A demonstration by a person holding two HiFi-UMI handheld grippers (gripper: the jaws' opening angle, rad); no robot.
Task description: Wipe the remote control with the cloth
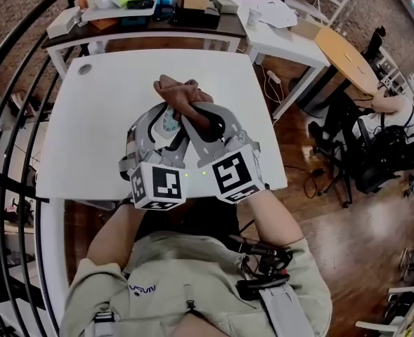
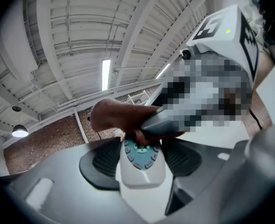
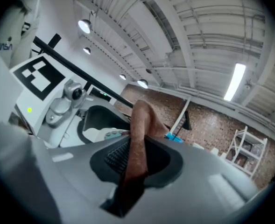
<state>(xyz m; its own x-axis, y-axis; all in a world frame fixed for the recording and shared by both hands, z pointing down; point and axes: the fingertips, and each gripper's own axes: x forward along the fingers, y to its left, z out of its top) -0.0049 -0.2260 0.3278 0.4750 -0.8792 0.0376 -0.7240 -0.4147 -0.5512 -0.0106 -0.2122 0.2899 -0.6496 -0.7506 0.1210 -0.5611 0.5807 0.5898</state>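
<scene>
Both forearms reach forward above the tabletop's (image 1: 101, 118) near edge. The left gripper (image 1: 166, 123) and right gripper (image 1: 208, 120) sit side by side, angled inward, tips nearly meeting. Left fingers (image 2: 104, 160) clamp the remote control (image 2: 142, 160); right fingers (image 3: 116, 155) pinch the cloth (image 3: 139, 139).

Khaki short-sleeved shirt (image 1: 192, 272) with a small dark logo (image 1: 142, 288) on the chest, grey straps (image 1: 285, 307) hanging off it, and a black cable bundle (image 1: 263, 265) by the shirt's right side. Left tongs (image 1: 168, 121) and right tongs (image 1: 208, 118) are light grey, with white cubes (image 1: 157, 186) bearing black square markers.

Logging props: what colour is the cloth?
Reddish brown; the cloth shows best in the right gripper view.
</scene>
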